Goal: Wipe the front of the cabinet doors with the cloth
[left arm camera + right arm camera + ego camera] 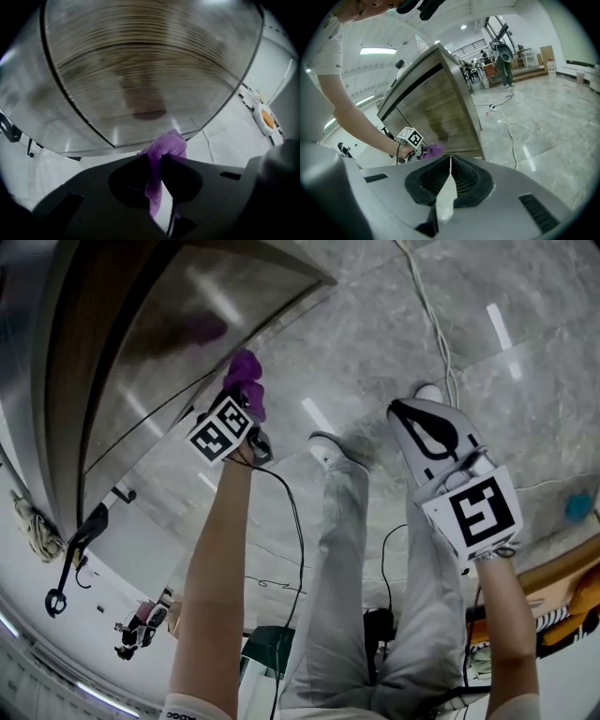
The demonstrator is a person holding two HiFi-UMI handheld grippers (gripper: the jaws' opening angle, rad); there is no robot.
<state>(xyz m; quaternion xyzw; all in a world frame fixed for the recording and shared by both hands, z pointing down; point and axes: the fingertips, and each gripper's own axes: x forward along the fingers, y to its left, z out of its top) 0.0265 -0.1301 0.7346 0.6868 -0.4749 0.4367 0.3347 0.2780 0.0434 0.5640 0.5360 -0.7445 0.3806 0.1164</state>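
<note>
Purple cloth (168,145) nipped in left gripper (157,158), plain only in its view

Bright, even overhead light; ceiling strip (377,50) glows. Glare streaks on floor (500,326) and cabinet door (211,296). Fisheye bends my views' edges, corners black. My left gripper view blurred.

Floor: glossy grey stone-look tile floor (534,362), streaked with bright light reflections.
Standing on it: tall wood-grain cabinet with a metal frame (159,343), at the left.
Lying on it: thin white cable (434,324) snaking past the cabinet's corner; small blue object (578,508) at the right edge.
Feet: white shoes (326,448).
</note>
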